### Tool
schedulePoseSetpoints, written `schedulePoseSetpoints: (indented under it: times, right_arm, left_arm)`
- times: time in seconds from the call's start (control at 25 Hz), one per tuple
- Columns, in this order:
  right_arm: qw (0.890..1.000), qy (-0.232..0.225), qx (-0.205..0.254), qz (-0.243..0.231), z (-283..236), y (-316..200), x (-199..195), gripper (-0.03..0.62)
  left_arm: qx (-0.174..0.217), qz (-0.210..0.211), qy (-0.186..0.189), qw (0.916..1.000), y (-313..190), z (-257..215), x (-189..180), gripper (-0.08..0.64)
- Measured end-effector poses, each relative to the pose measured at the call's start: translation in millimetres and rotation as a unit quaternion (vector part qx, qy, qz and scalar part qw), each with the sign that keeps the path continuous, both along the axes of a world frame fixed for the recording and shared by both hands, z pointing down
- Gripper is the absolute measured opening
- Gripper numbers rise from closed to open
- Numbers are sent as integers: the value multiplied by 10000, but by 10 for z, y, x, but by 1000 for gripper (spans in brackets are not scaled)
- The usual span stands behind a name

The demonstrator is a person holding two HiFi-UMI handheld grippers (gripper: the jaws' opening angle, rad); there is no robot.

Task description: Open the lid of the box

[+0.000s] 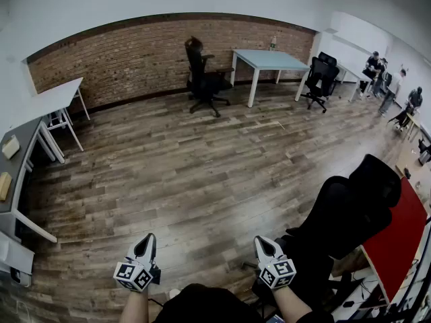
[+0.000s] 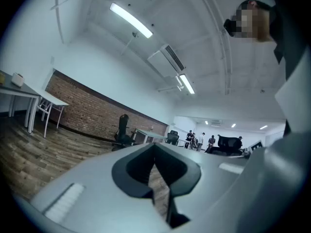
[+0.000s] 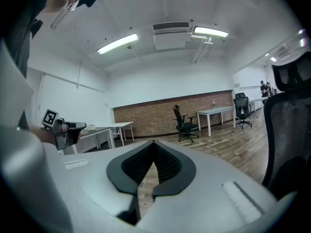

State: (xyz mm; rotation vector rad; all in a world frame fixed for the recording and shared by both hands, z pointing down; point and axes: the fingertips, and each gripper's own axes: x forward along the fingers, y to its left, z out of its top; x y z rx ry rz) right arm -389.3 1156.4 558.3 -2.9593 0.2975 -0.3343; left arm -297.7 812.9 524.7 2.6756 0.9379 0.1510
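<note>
Beige box-like items (image 1: 10, 147) lie on the bench (image 1: 25, 140), well away to the left of my left gripper (image 1: 145, 242); I cannot tell whether either is the box. My left gripper is closed, jaw tips together, nothing between them. My right gripper (image 1: 264, 243) is likewise closed and empty. Both grippers are held over the wooden floor (image 1: 202, 173). A black chair (image 1: 343, 214) stands just right of my right gripper.
</note>
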Motion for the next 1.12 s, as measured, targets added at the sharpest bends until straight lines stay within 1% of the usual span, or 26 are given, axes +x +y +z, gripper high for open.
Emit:
schedulePoseSetpoints:
  times: [0.28,0.44,0.56,0.72,0.92,1.12]
  right_arm:
    - [10000,-27,-31,8,15,-27,22,2]
    - [9999,-76,-71,-128,38,-93,72,2]
    - [9997,-89,41,-226,49,-181,163,2]
    - [9987,-4,269,-426,-12,-394,290,2]
    - [9974,7,123,-713,-30,-724,416,2]
    - [9947,-21,133,-1017,-59,-1176,613,3]
  left_arm:
    - [-43,10,-122,9999,-66,73,-16,0]
    - [-83,-67,-107,9999,-128,54,-43,0]
    - [-87,-178,-93,9998,-248,41,-69,0]
    - [-105,-421,-112,9990,-527,55,-104,0]
    - [-128,-696,-112,9974,-867,51,-159,0]
    - [-51,-903,-152,9958,-1247,47,-182,0]
